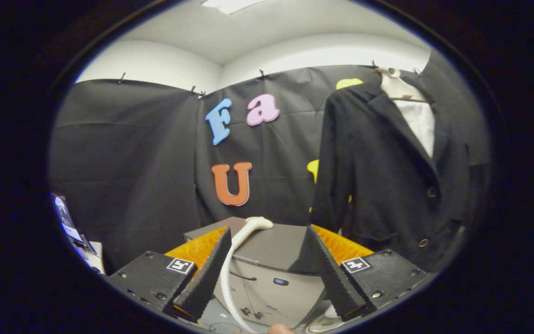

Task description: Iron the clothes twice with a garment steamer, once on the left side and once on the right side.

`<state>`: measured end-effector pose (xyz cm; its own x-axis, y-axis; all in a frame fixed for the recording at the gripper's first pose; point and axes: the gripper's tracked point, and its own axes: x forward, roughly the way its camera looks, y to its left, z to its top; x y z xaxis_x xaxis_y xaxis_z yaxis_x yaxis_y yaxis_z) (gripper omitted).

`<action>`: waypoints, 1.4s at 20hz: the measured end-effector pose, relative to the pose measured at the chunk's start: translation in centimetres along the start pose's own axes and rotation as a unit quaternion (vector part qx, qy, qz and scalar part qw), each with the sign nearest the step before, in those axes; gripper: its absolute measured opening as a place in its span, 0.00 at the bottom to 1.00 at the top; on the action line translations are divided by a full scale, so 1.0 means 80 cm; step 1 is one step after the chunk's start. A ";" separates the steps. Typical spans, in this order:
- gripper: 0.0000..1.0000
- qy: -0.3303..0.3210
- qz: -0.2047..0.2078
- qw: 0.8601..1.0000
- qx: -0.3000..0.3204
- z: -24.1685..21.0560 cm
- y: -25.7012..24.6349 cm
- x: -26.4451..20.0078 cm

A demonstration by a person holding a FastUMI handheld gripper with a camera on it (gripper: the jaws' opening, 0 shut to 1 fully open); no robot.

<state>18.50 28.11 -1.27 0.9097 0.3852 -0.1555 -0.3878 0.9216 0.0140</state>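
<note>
A black suit jacket (387,185) hangs on a pale hanger (399,90) over a white shirt (420,120), beyond my fingers and to their right. The garment steamer's white head (257,223) rests on top of a grey boxy unit (271,273) just ahead of me. Its white hose (226,278) curves down along the inner side of my left finger. My gripper (268,230) is open, its two fingers standing wide apart on either side of the unit's top. The steamer head lies between them, nearer the left finger, and neither finger presses on it.
The booth's black cloth wall (132,162) runs behind everything. A small table edge with coloured packets (70,227) sits low to the left of my fingers. A person's fingertip (280,329) shows just below the grey unit.
</note>
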 end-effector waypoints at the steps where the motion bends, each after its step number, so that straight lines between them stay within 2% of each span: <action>1: 1.00 0.020 0.017 1.000 0.004 -0.009 0.010 0.027; 7: 1.00 0.129 0.057 0.989 0.040 -0.051 0.061 0.198; 13: 0.99 0.230 0.003 0.972 0.044 -0.121 0.079 0.318; 14: 0.95 0.239 -0.013 0.970 0.034 -0.128 0.076 0.336; 16: 0.91 0.259 -0.044 0.965 0.019 -0.144 0.066 0.361; 21: 0.85 0.316 -0.089 0.944 0.018 -0.181 0.056 0.397; 27: 0.64 0.335 -0.102 0.937 0.010 -0.187 0.054 0.420; 28: 0.56 0.332 -0.100 0.938 0.011 -0.187 0.055 0.420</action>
<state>45.15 44.38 -21.19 0.6688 0.0961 -0.7372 -0.2093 0.9758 -0.0627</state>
